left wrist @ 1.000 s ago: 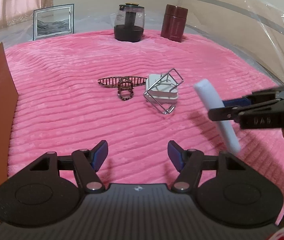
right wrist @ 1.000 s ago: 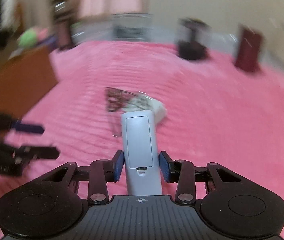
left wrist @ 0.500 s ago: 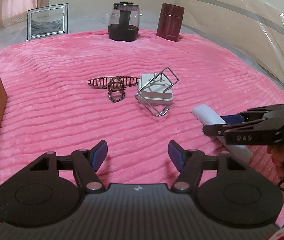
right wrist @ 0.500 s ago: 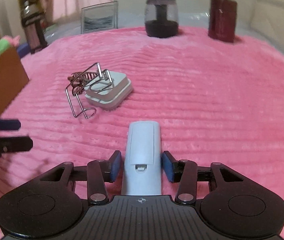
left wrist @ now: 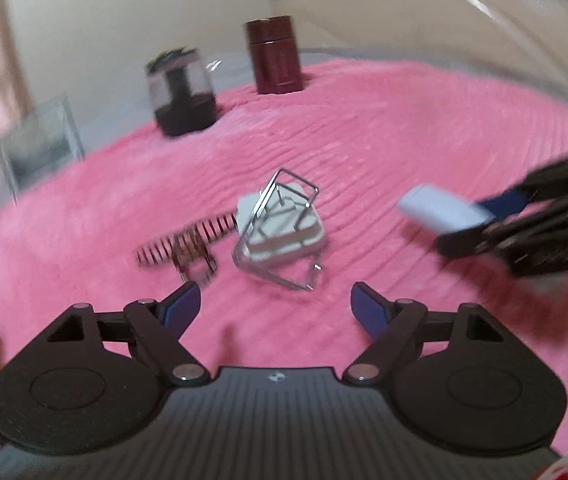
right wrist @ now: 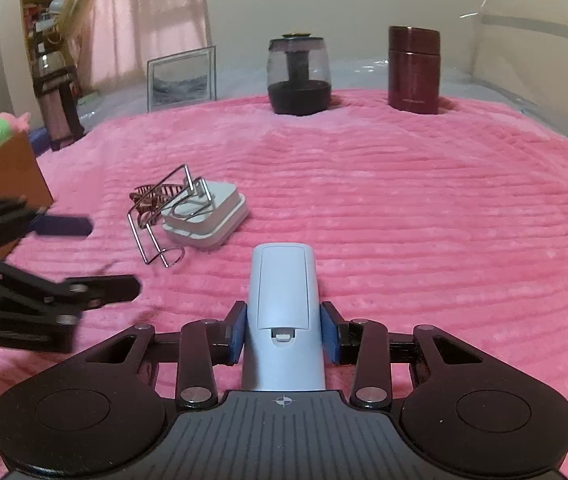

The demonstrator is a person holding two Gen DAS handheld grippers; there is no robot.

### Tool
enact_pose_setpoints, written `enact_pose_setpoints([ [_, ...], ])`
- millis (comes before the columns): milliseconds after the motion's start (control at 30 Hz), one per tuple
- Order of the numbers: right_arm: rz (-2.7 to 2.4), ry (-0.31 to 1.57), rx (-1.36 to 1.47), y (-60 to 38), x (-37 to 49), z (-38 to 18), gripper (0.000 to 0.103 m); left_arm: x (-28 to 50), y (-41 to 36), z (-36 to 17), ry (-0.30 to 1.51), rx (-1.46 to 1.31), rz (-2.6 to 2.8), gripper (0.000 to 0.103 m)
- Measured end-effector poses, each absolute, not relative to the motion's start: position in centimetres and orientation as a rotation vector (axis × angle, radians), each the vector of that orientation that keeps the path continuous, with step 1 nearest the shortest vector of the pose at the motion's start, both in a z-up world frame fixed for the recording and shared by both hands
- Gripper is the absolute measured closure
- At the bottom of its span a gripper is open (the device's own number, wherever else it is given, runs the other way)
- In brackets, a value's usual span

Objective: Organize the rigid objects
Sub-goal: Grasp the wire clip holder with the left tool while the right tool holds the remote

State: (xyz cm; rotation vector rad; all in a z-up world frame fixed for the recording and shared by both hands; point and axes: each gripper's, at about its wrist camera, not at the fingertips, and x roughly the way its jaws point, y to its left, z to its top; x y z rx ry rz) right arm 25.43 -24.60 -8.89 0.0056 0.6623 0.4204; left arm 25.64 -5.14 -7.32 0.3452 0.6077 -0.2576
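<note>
While the left wrist view is smeared with motion blur, it shows the left gripper (left wrist: 272, 306) swung closer to the clutter than half a second ago: the hair clip (left wrist: 188, 246) and the white adapter (left wrist: 284, 226) inside the wire stand (left wrist: 280, 236) now sit just ahead of its spread, empty fingertips, the clip ahead-left, the adapter dead ahead. That suggests the left claw is lining up for its next pickup, though which item is the target is hard to judge from so blurred a frame. Its jaws stand wide apart and touch nothing.

To the right, the right gripper (right wrist: 283, 332) has come down and levelled out over the pink blanket (right wrist: 424, 220). Its blue pads are pressed against both sides of the pale grey remote (right wrist: 283, 308), which juts forward between them, battery cover up. The remote seems low over the blanket, possibly resting on it; contact cannot be confirmed. Well ahead stand the glass jar (right wrist: 299, 76) and maroon canister (right wrist: 414, 70).
</note>
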Motion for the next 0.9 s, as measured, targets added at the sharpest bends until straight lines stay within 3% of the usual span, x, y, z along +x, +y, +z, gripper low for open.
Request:
enact_pose_setpoints([
  [233, 0.406, 0.667, 0.044, -25.4, 25.2, -9.1, 0.068, 28.1, -7.2, -8.8, 0.579, 0.579, -0.298, 0.028],
  [367, 0.398, 0.676, 0.069, -25.7, 25.1, -9.5, 0.068, 28.8, -7.6, -9.4, 0.579, 0.646, -0.334, 0.051],
  [400, 0.398, 0.679, 0.077, -25.8, 25.1, -9.6, 0.068, 29.0, -7.6, -9.5, 0.582, 0.652, -0.337, 0.053],
  [900, 0.443, 0.674, 0.177, -25.6, 19.6, -8.6, 0.068, 19.2, -4.3, -5.4, 0.680, 0.172, -0.241, 0.054],
])
